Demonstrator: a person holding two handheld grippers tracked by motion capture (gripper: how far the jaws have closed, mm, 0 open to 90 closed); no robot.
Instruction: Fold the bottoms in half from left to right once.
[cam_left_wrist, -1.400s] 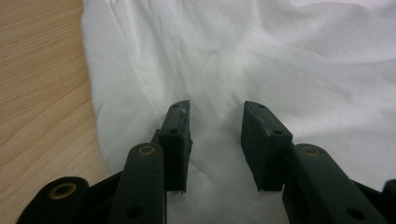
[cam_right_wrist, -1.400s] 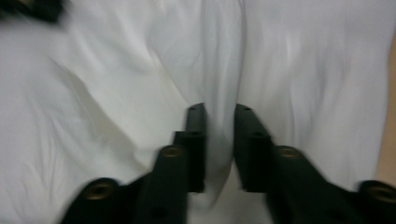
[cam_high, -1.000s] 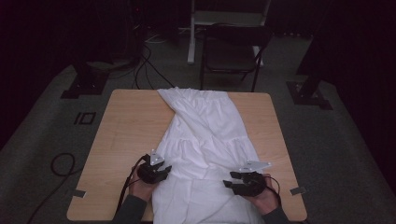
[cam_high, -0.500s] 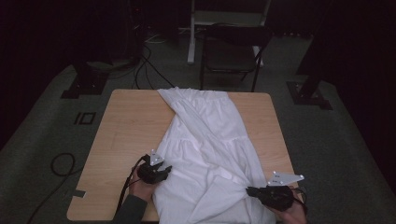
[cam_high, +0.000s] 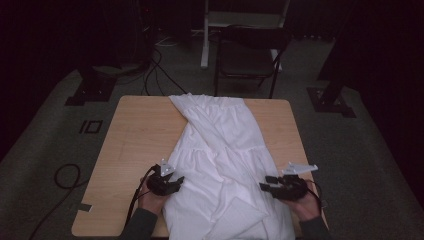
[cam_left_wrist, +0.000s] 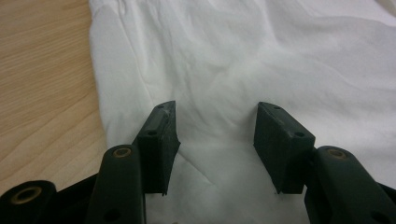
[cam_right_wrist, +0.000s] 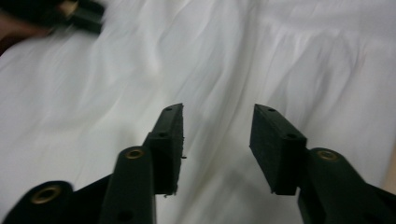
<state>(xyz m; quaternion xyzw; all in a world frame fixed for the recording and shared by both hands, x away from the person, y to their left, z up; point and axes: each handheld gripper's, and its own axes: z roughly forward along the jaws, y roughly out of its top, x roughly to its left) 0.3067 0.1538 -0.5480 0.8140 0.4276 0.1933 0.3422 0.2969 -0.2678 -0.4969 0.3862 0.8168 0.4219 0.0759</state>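
Observation:
A white garment (cam_high: 220, 165) lies lengthwise on the wooden table (cam_high: 135, 140), its lower end hanging over the front edge. My left gripper (cam_high: 175, 181) rests at the garment's left edge; its jaws have just been opening and stand apart over the white cloth (cam_left_wrist: 219, 65) without pressing it. In its own view the left gripper (cam_left_wrist: 215, 109) shows bare wood (cam_left_wrist: 42, 79) to its left. My right gripper (cam_high: 266, 183) sits at the garment's right side; its jaws have just been opening too. The right gripper (cam_right_wrist: 217, 112) is open above rumpled cloth (cam_right_wrist: 280, 56).
A dark folding chair (cam_high: 250, 55) stands behind the table's far edge. Cables (cam_high: 65, 175) loop on the floor at the left, and stand bases (cam_high: 90, 90) sit on both sides. Bare wood (cam_high: 280, 125) flanks the garment.
The right gripper swung out toward the table's right front corner, then came back inward and farther from the front edge. The garment's lower right now lies spread wider. The left hand kept still.

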